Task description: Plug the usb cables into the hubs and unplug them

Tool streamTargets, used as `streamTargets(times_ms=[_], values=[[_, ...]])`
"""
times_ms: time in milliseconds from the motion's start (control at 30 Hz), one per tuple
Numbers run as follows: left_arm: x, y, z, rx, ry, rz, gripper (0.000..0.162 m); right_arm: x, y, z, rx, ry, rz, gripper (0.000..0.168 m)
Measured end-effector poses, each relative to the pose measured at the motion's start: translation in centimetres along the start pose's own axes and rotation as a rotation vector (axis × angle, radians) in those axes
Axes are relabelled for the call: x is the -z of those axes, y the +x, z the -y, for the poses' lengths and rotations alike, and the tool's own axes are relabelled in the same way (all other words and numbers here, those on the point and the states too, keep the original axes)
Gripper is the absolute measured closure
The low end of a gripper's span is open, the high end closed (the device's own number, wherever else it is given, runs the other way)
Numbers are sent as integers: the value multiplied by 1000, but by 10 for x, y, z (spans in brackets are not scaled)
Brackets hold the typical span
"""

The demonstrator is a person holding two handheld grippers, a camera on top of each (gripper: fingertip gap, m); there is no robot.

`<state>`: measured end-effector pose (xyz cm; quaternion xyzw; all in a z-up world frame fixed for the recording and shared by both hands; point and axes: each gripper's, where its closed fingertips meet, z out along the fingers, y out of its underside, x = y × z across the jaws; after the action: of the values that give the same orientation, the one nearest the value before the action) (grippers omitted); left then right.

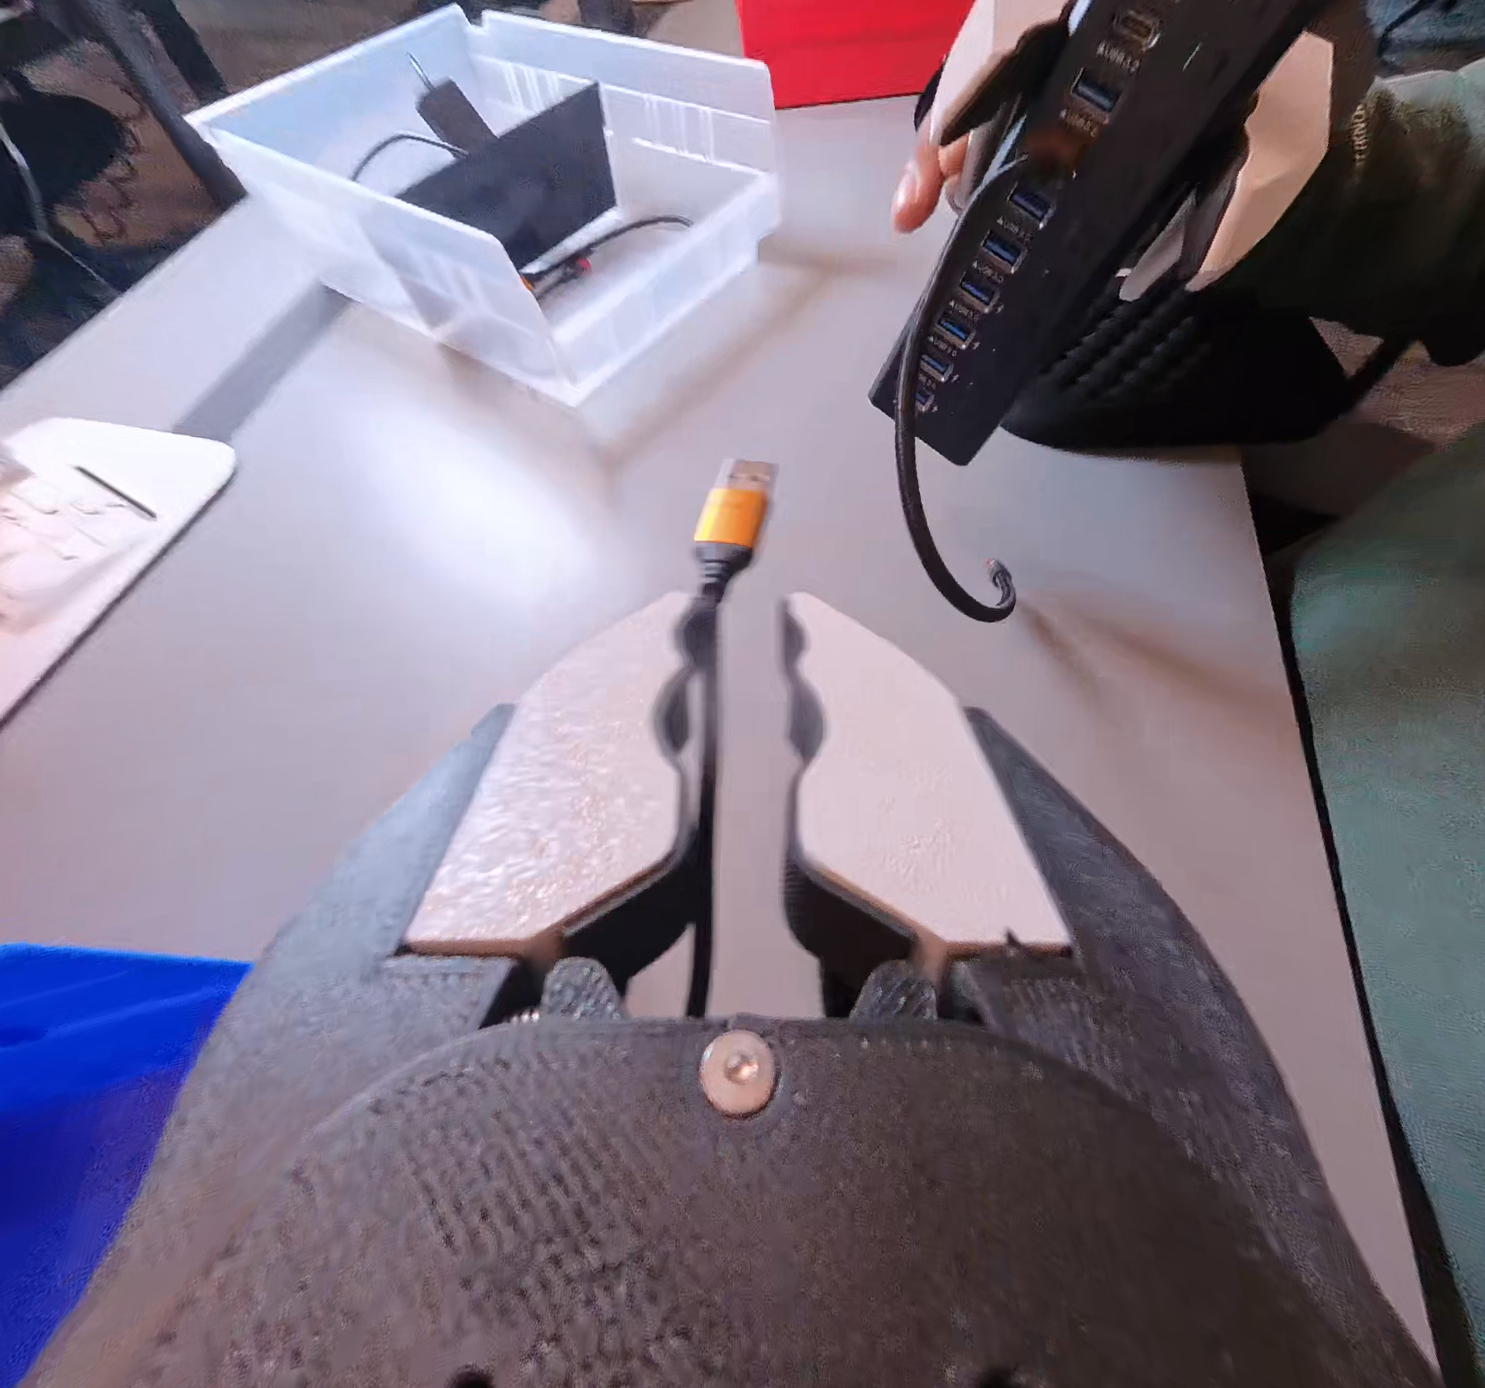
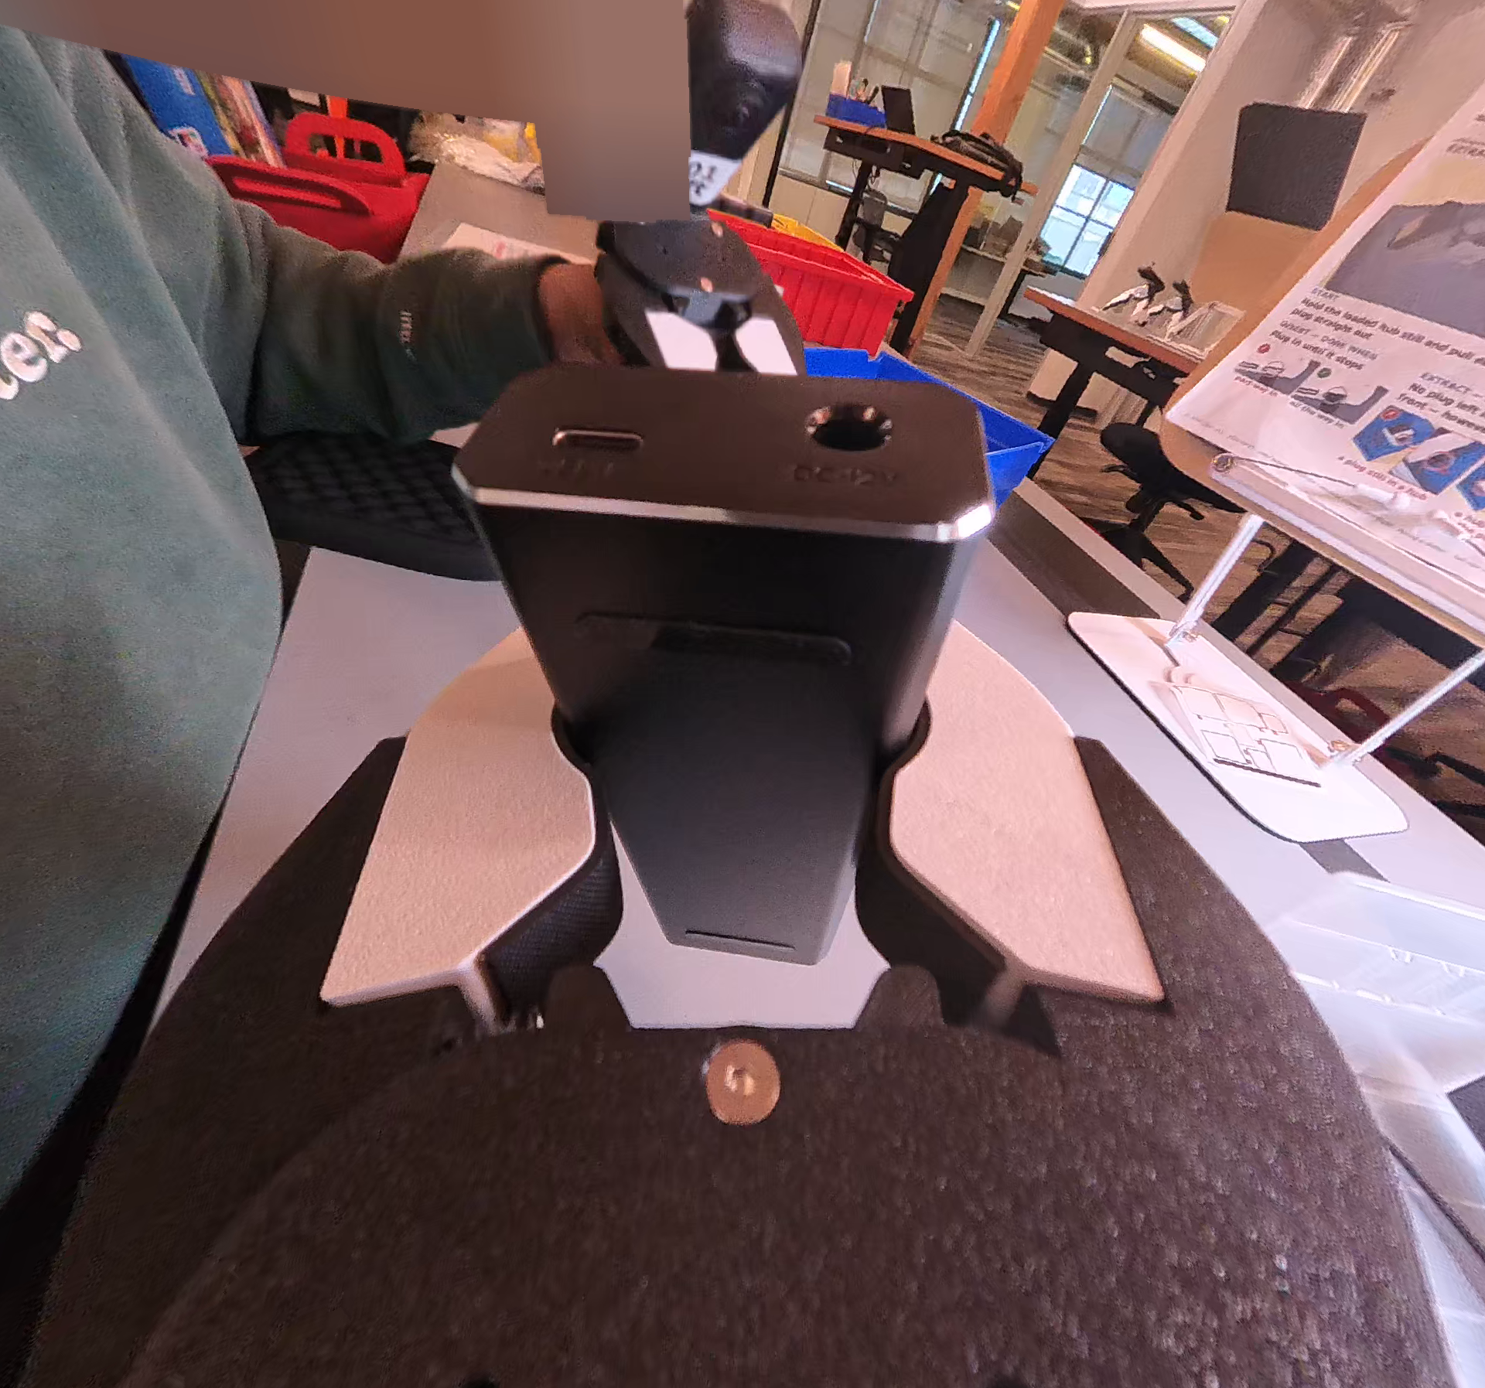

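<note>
Left wrist view: the left gripper (image 1: 727,618), jaws narrow with a gap showing, has one orange-collared USB-A cable (image 1: 727,518) lying against one finger, plug pointing ahead. Up and right of that plug, the right gripper (image 2: 739,731) clamps one black hub (image 1: 1037,225), its long port row slanting away; another cable (image 1: 924,498) dangles from it.

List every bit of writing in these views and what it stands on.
Nothing is quoted here; only where writing stands.
Black hub: port labels, blurred.
Hub's end face: faint marks, blurred.
Instruction sheet on stand: printed text.
Green sweatshirt: white letters, cut off.
</note>
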<state>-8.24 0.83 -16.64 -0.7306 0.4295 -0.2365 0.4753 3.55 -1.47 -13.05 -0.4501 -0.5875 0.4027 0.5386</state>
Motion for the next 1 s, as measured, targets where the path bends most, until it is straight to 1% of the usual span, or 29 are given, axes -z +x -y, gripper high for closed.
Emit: streamTargets(times_ms=[33, 67, 133, 167, 233, 267, 333, 433, 500, 533, 600, 633, 733, 833, 1000], values=[[-3, 4, 2, 16, 6, -25, 126, 2, 0, 1, -8, 0, 3, 96], [-4, 7, 8, 34, 32, -49, 119, 3, 1, 1, -10, 1, 0, 96], [2, 17, 32, 24, 131, -103, 118, 1, 0, -2, -3, -21, 11, 96], [3, 22, 41, -1, 153, -113, 118, -2, -2, -5, 4, -40, 27, 96], [-1, 39, 47, -95, 110, -156, 116, -10, -8, -10, 26, -78, 69, 96], [-4, 46, 50, -141, 87, -169, 116, -16, -11, -12, 43, -89, 85, 96], [-12, 61, 55, -234, 42, -208, 124, -28, -18, -14, 75, -106, 119, 96], [-36, 72, 42, -372, -94, -212, 130, -43, -27, -14, 117, -111, 159, 96], [-46, 76, 39, -417, -116, -208, 145, -48, -30, -14, 140, -118, 165, 96], [-48, 74, 38, -434, -131, -195, 148, -49, -31, -15, 143, -129, 164, 96], [-49, 73, 35, -440, -156, -187, 150, -48, -30, -18, 145, -141, 164, 96], [-49, 72, 33, -456, -174, -178, 154, -47, -31, -19, 131, -138, 169, 96], [-46, 74, 33, -445, -182, -178, 155, -46, -33, -17, 97, -113, 173, 96], [-41, 76, 38, -450, -140, -153, 155, -45, -33, -11, 85, -74, 165, 96], [-31, 80, 41, -379, -86, -178, 157, -47, -38, -5, 92, -52, 171, 96]])
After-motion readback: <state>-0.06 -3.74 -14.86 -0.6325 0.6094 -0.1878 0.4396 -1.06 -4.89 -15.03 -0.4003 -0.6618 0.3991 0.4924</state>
